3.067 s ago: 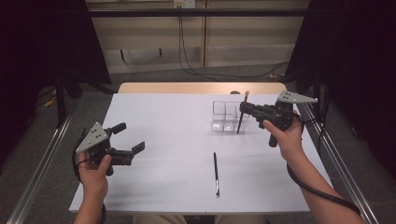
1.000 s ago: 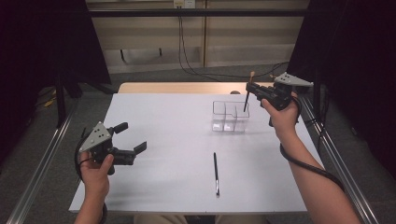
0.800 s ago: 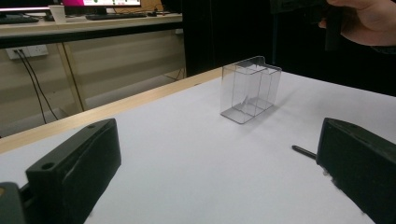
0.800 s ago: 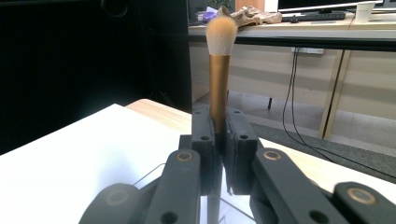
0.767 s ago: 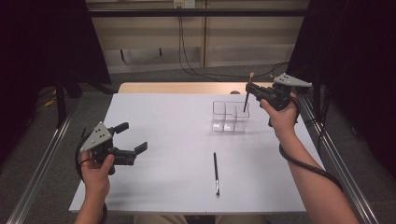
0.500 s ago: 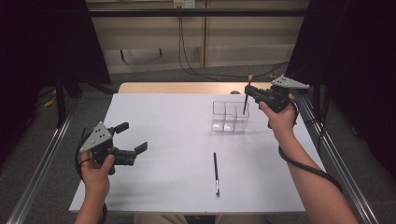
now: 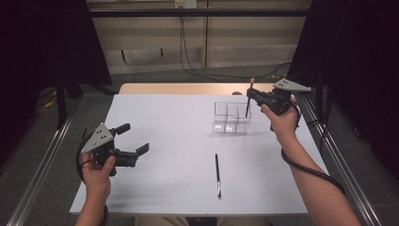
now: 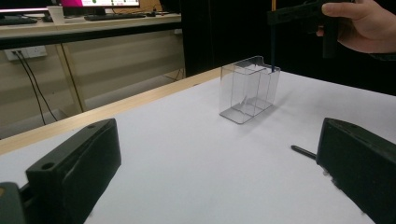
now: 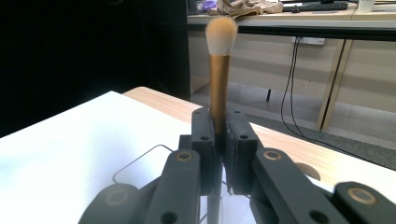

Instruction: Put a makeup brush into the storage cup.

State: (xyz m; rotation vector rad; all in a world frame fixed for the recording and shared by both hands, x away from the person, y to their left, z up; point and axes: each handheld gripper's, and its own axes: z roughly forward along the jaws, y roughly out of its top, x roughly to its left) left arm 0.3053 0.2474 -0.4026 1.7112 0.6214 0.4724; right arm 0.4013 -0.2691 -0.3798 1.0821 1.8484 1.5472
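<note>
Nearest the person in the high view, a slim black pen-like stick lay loose on the white table top, at about six o'clock from the table's middle, pointing away from the person and touched by neither gripper. At about eight o'clock the left gripper, a black two-jaw tool with a grey three-cornered plate on top, hovered in the person's left hand with its jaws spread wide and nothing between them; in the left gripper view the two black jaws stood far apart at the lower corners, with bare table between them and the tip of the black stick peeping out beside the right-hand jaw. Farther off, at about two o'clock, stood a clear plastic organiser box with compartments, upright on the table. Just above its far right corner the right gripper was held in the right hand, its jaws clamped on a make-up brush with a dark handle, a gold ferrule and pale bristles. The brush stood upright, bristles up (the right gripper view showed the gold ferrule rising straight from the pinched jaws), and its lower end dipped into the box's top at that corner.
</note>
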